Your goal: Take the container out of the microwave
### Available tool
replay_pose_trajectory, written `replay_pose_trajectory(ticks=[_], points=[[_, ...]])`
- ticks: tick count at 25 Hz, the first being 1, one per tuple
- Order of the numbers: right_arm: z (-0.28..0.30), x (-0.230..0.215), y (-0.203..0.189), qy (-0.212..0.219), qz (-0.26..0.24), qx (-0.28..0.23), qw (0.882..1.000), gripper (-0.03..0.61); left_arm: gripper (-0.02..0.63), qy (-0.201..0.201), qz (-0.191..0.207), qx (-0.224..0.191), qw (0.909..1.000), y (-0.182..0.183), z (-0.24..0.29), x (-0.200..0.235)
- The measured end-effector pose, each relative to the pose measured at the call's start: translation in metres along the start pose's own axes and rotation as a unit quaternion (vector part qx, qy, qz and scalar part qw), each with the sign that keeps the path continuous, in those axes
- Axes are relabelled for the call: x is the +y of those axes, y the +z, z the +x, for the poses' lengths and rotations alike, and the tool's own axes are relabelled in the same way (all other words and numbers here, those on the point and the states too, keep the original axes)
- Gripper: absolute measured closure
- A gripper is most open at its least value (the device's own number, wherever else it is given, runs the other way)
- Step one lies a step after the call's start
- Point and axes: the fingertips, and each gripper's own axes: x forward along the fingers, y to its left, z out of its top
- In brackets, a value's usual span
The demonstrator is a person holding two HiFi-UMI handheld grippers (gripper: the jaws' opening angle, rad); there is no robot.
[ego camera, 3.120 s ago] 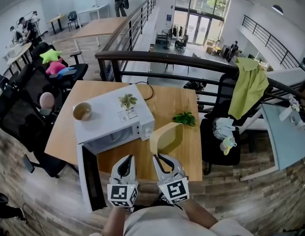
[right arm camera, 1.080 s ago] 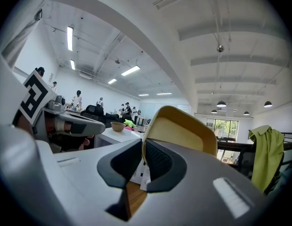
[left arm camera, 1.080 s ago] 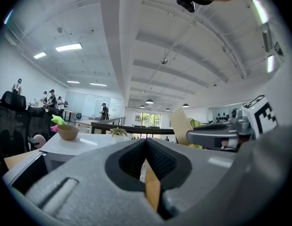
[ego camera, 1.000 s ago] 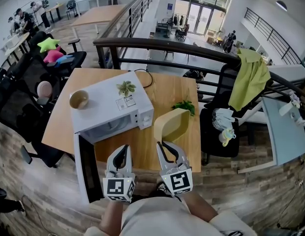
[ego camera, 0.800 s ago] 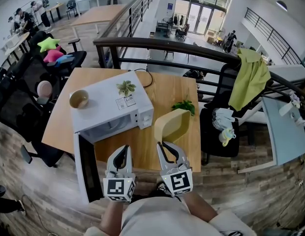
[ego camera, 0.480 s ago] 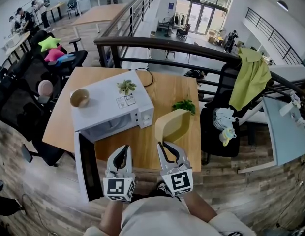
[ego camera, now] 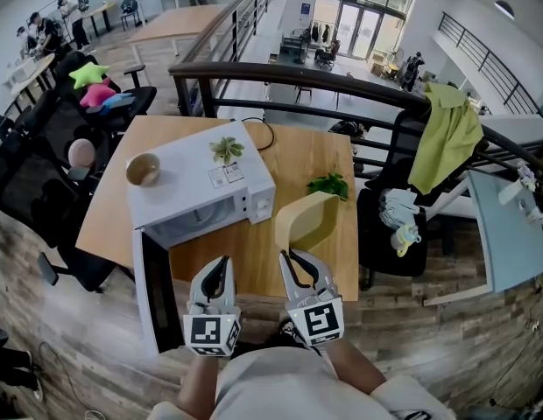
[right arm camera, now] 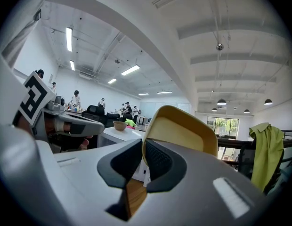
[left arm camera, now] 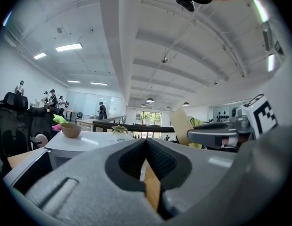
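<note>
— Two grippers: how does each stand?
— The right gripper (right arm camera: pixel 142 147) is clamped on the rim of one pale yellow plastic container (ego camera: pixel 303 221). The container is tipped up on edge over the wooden table (ego camera: pixel 298 164), outside and just right of the one white microwave (ego camera: pixel 197 186). The left gripper (left arm camera: pixel 146 142) has its pads pressed together on nothing, just beside the right one.
— And the microwave itself?
— Its single dark door (ego camera: pixel 158 300) hangs wide open on the left. Two things sit on top: one tan round bowl (ego camera: pixel 143 170) and one small green sprig (ego camera: pixel 226 150).
— Anything else on the table?
— One bunch of green leaves (ego camera: pixel 328 185), beyond the container and apart from it.
</note>
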Motion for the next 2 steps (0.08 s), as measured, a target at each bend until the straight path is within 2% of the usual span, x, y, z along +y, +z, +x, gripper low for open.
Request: replay_pose_trajectory(ticks=[2], points=[[0.0007, 0.0024, -0.0009, 0.0, 0.01, -0.002, 1.0, 0.541, 0.611, 0.0, 0.0, -0.001, 1.0, 0.0004, -0.0011, 0.0013]])
